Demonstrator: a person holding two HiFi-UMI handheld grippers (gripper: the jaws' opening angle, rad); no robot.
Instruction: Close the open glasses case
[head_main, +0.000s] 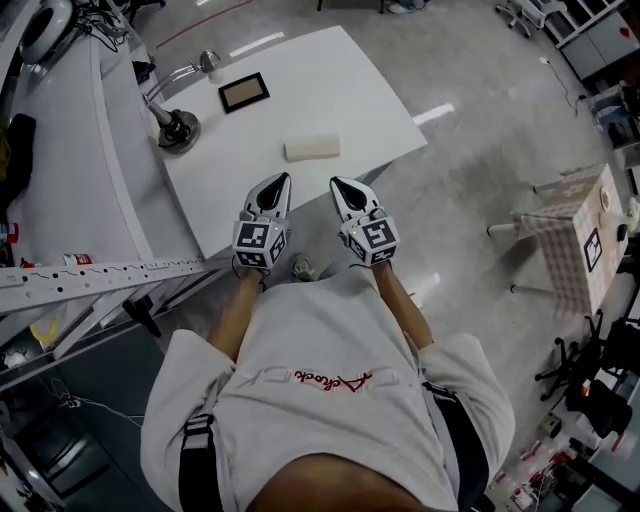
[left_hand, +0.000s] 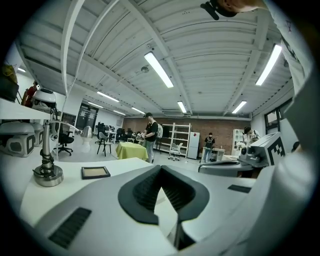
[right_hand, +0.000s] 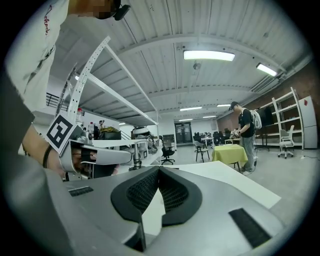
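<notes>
Both jaw pairs meet at the tips, empty, on our left gripper and right gripper. We find the glasses case mid-frame on the table, its seam too small to judge; bare floor opens right.

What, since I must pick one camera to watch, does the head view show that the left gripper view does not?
Head view only: the pale case lying on the white table, the person's shirt, and a checked table off to the side.
Left gripper view only: ceiling lights, a person standing far back, and a yellow-covered table.
Both: the white table, the dark frame, the metal stand, and the left tongs and right tongs, both shut.
</notes>
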